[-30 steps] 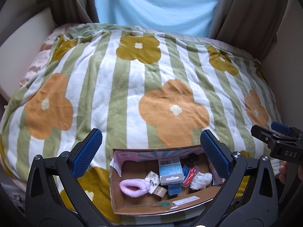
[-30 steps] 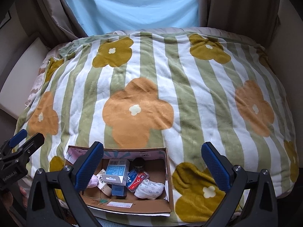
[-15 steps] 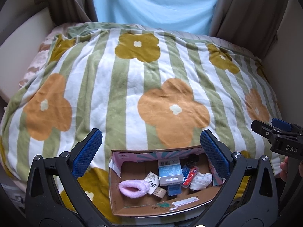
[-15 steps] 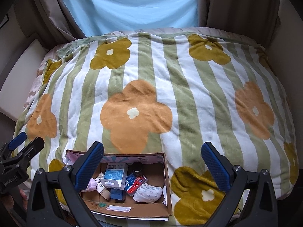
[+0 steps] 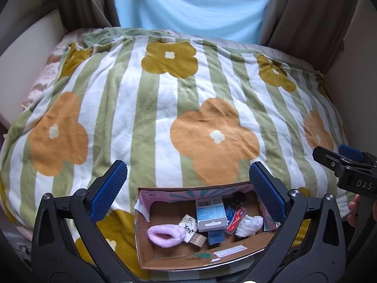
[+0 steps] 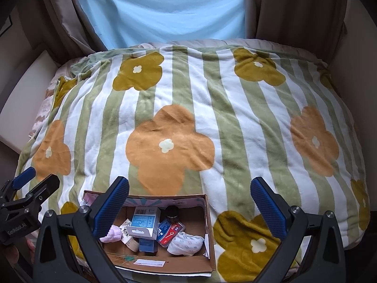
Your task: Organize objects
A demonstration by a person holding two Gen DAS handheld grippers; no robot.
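Observation:
An open cardboard box (image 5: 162,259) (image 6: 209,224) sits on the near edge of a flowered striped blanket (image 5: 150,108) (image 6: 235,118). It holds a pink fuzzy roll (image 5: 165,235) (image 6: 112,234), a light blue carton (image 5: 210,213) (image 6: 145,221), a red card pack (image 5: 235,219) (image 6: 170,231), a white patterned cloth (image 5: 249,222) (image 6: 186,244), a small tape roll (image 5: 199,239) and a dark cap (image 6: 171,212). My left gripper (image 5: 188,197) is open and empty above the box. My right gripper (image 6: 190,202) is open and empty above the box's right side.
A light blue curtain (image 5: 188,4) with brown drapes (image 6: 294,7) hangs behind the bed. A pale headboard panel (image 5: 26,47) stands at the left. The right gripper shows at the left wrist view's right edge (image 5: 348,172); the left gripper shows at the right wrist view's left edge (image 6: 21,202).
Both grippers have drifted slightly back and up, so the box sits a little lower in both views. Both stay open and nothing in the box has moved.

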